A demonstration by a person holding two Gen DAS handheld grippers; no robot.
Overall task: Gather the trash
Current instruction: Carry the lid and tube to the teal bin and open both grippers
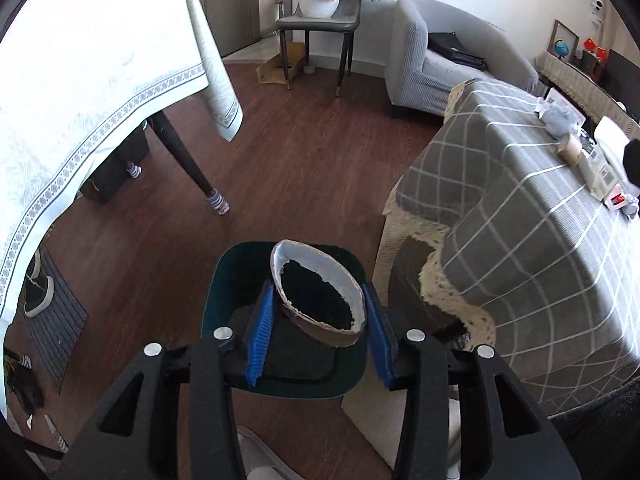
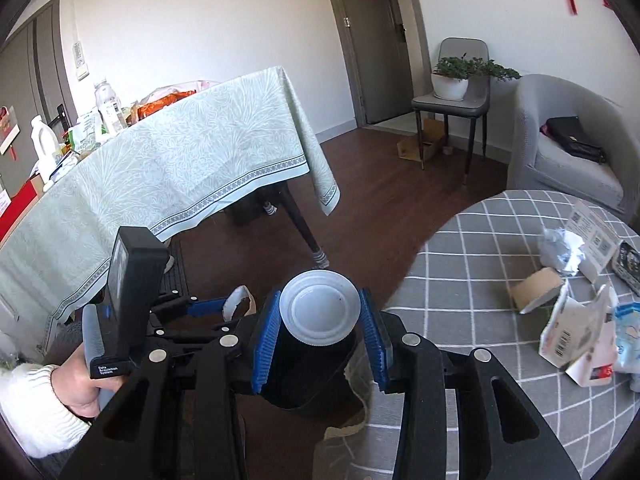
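Bench (image 2: 472,264) under a grey checked cloth fills the right of both views, with litter strewn on it: a torn carton (image 2: 576,340), a tape roll (image 2: 536,286), crumpled paper (image 2: 560,250); below its edge a dark bin (image 1: 224,280) stands on the floor; the left hand-held gripper (image 1: 320,316) hangs right over the bin mouth, its blue pads pressed to a squashed paper cup (image 1: 320,296) with dark dregs inside, so it is clenched on the cup; the right hand-held gripper (image 2: 318,330) grips a dark can (image 2: 316,312), pale end facing the camera, just off the bench edge. Step in hand, as I judge it: dropping the first two pieces. Next move calls for the left pads to part so the cup falls in, upright enough to keep the dregs from spilling; then the can must be carried over the bin, and the rest fetched.
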